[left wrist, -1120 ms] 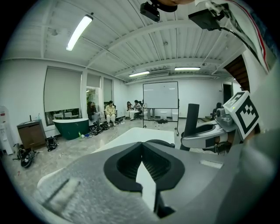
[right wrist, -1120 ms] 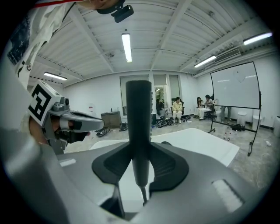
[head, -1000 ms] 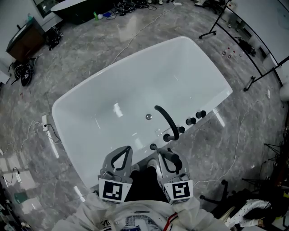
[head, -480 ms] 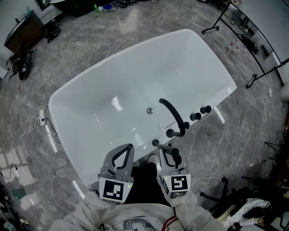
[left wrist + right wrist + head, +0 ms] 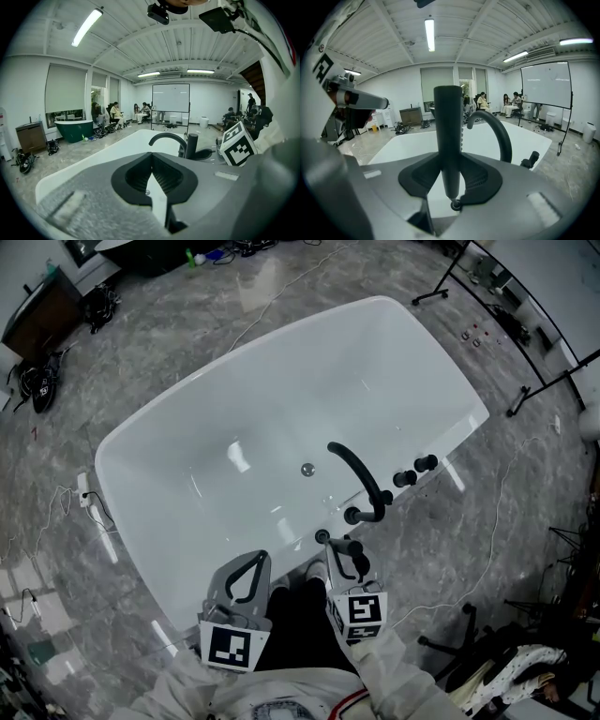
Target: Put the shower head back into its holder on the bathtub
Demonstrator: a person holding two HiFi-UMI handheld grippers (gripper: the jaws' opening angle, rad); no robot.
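Shower head (image 5: 448, 122) clamped upright in my right gripper (image 5: 344, 552), jaws pressed on its black handle. Left gripper (image 5: 151, 157) jaws together, nothing between them. Versus a second ago both grippers sit lower, the right more so. Its load is now close to a small black ring (image 5: 322, 535) on the rim, probably the holder, hard to tell at this size. Black spout (image 5: 356, 474) and knobs (image 5: 405, 478) stand beside it on the white bathtub (image 5: 187, 456). Marker cubes (image 5: 357, 615) carry black-and-white square codes.
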